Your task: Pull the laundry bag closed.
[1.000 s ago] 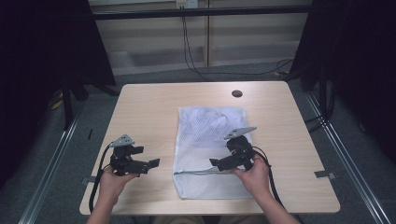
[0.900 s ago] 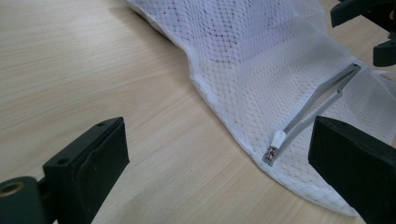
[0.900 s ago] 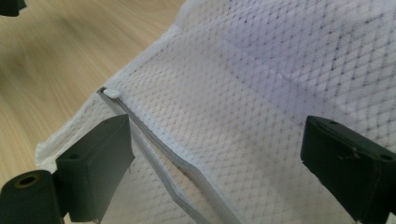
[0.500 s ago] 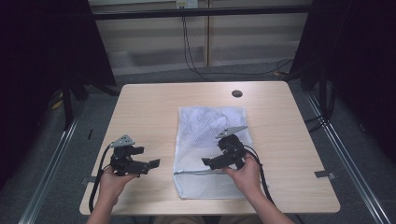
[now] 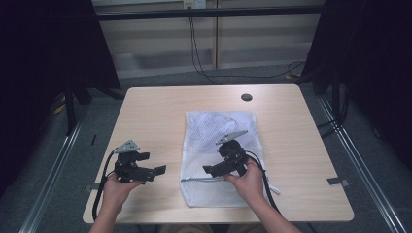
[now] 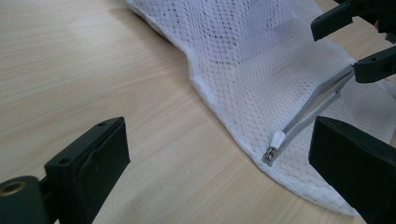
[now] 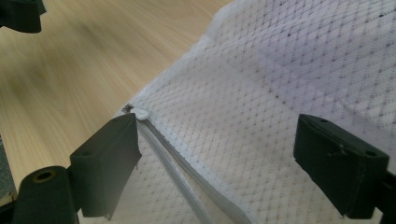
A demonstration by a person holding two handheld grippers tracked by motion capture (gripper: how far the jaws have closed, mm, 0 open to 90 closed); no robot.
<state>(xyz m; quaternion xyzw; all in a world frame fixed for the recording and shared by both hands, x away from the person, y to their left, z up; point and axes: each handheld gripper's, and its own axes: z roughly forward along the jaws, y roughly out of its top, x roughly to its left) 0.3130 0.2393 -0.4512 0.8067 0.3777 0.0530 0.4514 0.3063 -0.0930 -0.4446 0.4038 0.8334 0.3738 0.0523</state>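
Note:
A white mesh bag (image 5: 218, 136) lies flat on the wooden table (image 5: 155, 111). Its grey zipper (image 5: 206, 179) runs across the near end, and the white pull (image 6: 277, 138) sits at the bag's left edge. My right gripper (image 5: 210, 171) hovers low over that near end, pointing left. Its jaws are open and have just been closing a little. Below them lie the mesh (image 7: 261, 93) and the zipper pull (image 7: 140, 113), which is by the left jaw; the pads press on nothing. My left gripper (image 5: 159, 170) is open over bare table left of the bag, facing the right gripper (image 6: 357, 42).
A dark round grommet (image 5: 246, 97) sits near the table's far edge. Black curtains hang at both sides, and cables (image 5: 204, 68) run across the floor behind. Bare tabletop surrounds the bag on the left, right and far sides.
My right gripper has slid left across the bag's near end toward the zipper's left end. The left gripper and the bag have stayed where they were.

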